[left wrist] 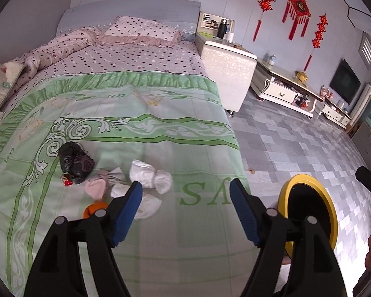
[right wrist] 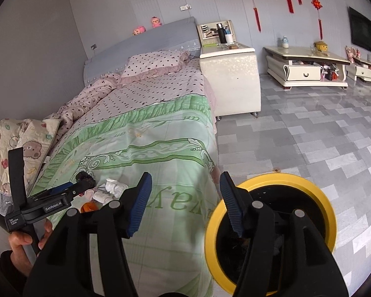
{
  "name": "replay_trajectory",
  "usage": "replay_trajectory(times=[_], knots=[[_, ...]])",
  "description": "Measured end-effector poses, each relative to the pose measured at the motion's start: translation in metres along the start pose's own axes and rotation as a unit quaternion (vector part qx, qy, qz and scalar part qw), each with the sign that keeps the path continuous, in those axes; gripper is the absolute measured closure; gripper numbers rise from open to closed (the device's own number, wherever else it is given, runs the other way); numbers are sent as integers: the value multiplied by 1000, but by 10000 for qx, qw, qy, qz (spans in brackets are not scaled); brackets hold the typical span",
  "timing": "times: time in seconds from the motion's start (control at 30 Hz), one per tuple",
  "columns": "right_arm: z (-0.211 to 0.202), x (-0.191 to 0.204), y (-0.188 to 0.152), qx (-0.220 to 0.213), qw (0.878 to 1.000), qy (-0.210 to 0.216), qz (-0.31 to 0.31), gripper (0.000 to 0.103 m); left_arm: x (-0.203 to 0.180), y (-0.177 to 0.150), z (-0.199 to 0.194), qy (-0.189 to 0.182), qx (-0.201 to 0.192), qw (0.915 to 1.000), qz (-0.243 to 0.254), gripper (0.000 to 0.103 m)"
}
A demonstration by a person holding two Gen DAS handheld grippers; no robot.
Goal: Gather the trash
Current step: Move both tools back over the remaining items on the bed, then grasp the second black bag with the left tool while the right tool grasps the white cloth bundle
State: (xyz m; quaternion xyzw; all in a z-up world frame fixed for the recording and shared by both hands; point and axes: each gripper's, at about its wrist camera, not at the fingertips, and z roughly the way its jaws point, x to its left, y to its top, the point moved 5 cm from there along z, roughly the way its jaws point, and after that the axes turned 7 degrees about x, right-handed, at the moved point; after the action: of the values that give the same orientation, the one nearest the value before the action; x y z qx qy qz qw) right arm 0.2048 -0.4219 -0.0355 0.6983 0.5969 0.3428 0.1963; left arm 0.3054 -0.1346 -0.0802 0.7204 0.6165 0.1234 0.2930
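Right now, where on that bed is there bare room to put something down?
The green bedspread is bare between the polka-dot pillow and the trash. It is crowded near the foot: black bag, white wads, orange piece.

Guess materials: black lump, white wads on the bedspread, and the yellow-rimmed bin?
Black lump: looks like thin plastic film, probably a bag; glossy, crinkled highlights.
White wads: likely tissue or soft paper; matte, crumpled folds, though thin cloth is possible.
Yellow-rimmed bin: rim looks like smooth moulded plastic with an even sheen; the dark inside may be a liner, unclear.
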Motion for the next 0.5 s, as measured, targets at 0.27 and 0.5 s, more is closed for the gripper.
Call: replay_trajectory(times=[0.27, 0.5], knots=[[47, 70, 12, 257, 9984, 260, -438, 48, 81, 10, 3, 405, -21, 9981, -473, 30], [96, 120, 9, 556, 9940, 438, -834, 48, 142, 18, 14, 713, 13, 9942, -800, 29]])
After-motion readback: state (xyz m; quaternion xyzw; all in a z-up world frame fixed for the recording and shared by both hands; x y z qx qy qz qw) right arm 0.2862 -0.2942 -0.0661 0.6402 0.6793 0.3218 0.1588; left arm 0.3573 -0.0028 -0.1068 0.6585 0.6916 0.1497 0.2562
